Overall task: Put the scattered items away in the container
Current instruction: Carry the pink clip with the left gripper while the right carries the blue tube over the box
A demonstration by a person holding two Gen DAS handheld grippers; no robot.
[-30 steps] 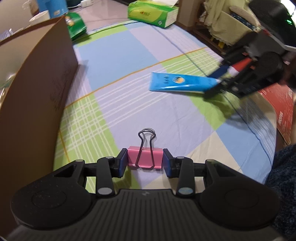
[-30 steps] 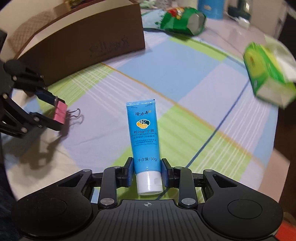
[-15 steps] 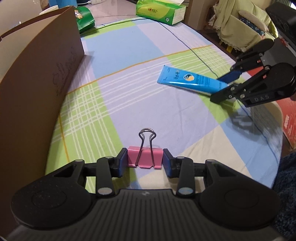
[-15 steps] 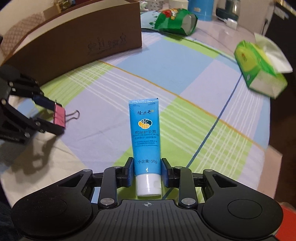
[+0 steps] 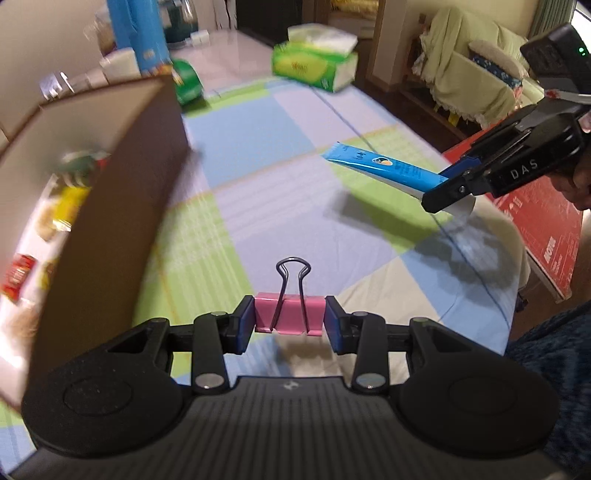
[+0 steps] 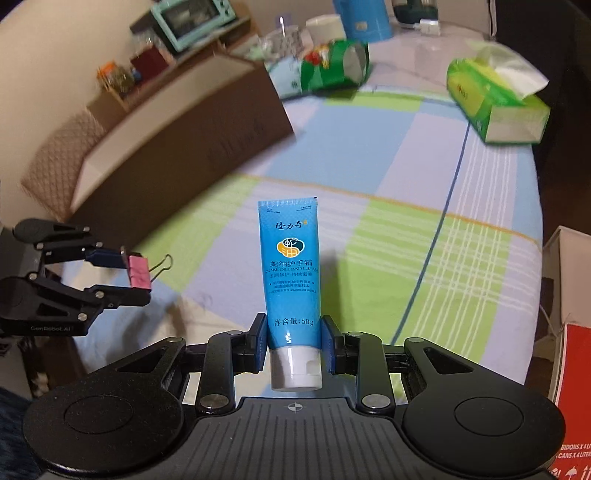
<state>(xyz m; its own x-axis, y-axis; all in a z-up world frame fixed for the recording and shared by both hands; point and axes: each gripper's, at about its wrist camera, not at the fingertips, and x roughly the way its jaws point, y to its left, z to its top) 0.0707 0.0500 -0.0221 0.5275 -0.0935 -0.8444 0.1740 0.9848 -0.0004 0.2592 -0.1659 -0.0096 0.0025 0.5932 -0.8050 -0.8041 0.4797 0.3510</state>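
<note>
Pink metal right up close: the binder clip (image 5: pixel 289 314) is pinched by its sides between the pads of the left gripper (image 5: pixel 290 319), wire handles pointing forward, lifted clear of the checked cloth (image 5: pixel 258 192) that covers the worktop. Over on the other side, the right gripper (image 6: pixel 294 341) is clamped on the blue hand cream tube (image 6: pixel 290 273) just above its white cap (image 6: pixel 295 371), the crimped end pointing away from the camera, label up and readable. From the left wrist view that tube (image 5: pixel 384 168) hangs in the air off to the right, throwing a shadow on the cloth beneath it. Just to the left of the clip rises the brown cardboard wall of the container (image 5: pixel 118 214), tall and blurred, and it screens most of the inside; only smears of yellow, green and red show past its rim. Beyond the box, a crumpled green snack bag (image 6: pixel 332 64) lies on the cloth by its far corner. Further right, a green tissue box (image 6: pixel 495 99) sits near the worktop edge, a white tissue sticking out. At the very back a blue canister (image 6: pixel 362 16) stands, and a mint toaster oven (image 6: pixel 192 20) on a shelf.
</note>
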